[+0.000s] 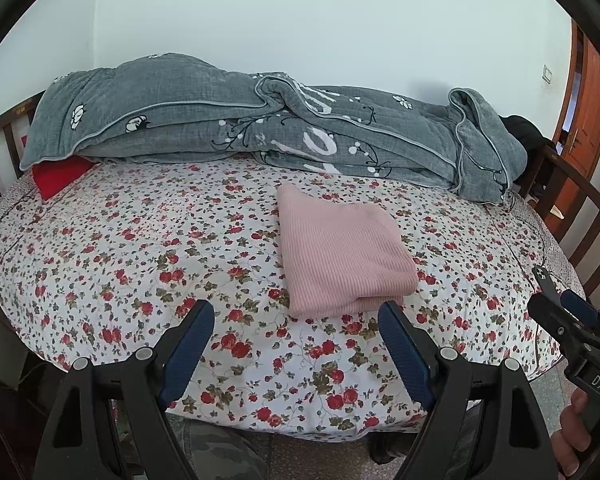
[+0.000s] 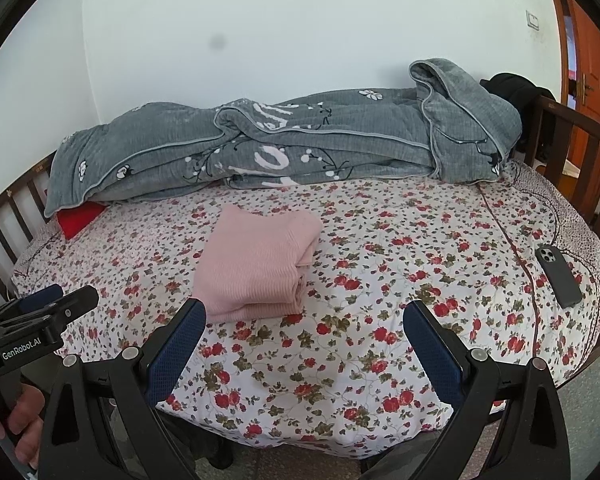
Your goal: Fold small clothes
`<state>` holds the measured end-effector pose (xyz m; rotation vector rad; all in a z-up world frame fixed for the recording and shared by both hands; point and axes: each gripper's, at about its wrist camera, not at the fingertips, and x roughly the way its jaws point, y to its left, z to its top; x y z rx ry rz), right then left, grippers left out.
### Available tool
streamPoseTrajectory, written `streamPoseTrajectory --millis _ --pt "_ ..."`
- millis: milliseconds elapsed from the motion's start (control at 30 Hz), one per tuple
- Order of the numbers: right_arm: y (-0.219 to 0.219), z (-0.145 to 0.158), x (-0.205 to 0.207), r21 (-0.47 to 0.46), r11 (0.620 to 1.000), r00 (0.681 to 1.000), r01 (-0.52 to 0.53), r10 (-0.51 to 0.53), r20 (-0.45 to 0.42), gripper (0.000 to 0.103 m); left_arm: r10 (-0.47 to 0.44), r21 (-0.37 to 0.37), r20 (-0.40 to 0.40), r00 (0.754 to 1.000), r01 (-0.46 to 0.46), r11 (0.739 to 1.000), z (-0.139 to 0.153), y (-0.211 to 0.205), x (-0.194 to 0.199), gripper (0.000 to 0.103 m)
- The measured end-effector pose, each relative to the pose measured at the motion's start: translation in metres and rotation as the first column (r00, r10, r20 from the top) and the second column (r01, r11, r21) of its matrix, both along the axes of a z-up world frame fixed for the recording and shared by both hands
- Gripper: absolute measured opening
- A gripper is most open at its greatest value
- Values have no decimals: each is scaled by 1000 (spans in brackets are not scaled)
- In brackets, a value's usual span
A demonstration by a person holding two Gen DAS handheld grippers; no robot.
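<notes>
Pink ribbed garment — folded into a thick layered rectangle, long axis running from the grey quilt toward both grippers — lies on the floral sheet before that quilt, left gripper and right gripper spread, empty.

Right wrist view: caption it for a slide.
Open right gripper hovers before a folded pink garment on the floral bedsheet.

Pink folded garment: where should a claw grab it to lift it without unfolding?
Probably the stacked near edge of the pink folded garment, approached from the front. The layers end there, so one pinch could catch them all. Both claws are open and empty.
</notes>
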<state>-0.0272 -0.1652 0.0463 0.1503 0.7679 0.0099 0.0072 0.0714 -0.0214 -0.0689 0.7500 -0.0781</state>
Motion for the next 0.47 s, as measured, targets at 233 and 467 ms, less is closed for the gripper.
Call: streamPoseTrajectory --millis 233,467 --pt "3 5 -1 -2 1000 1000 6 -6 10 98 -2 2 0 1000 2 1000 0 0 0 83" --pt "6 5 -2 -2 1000 1000 5 -5 14 98 5 5 6 1000 -5 1000 3 3 1 83"
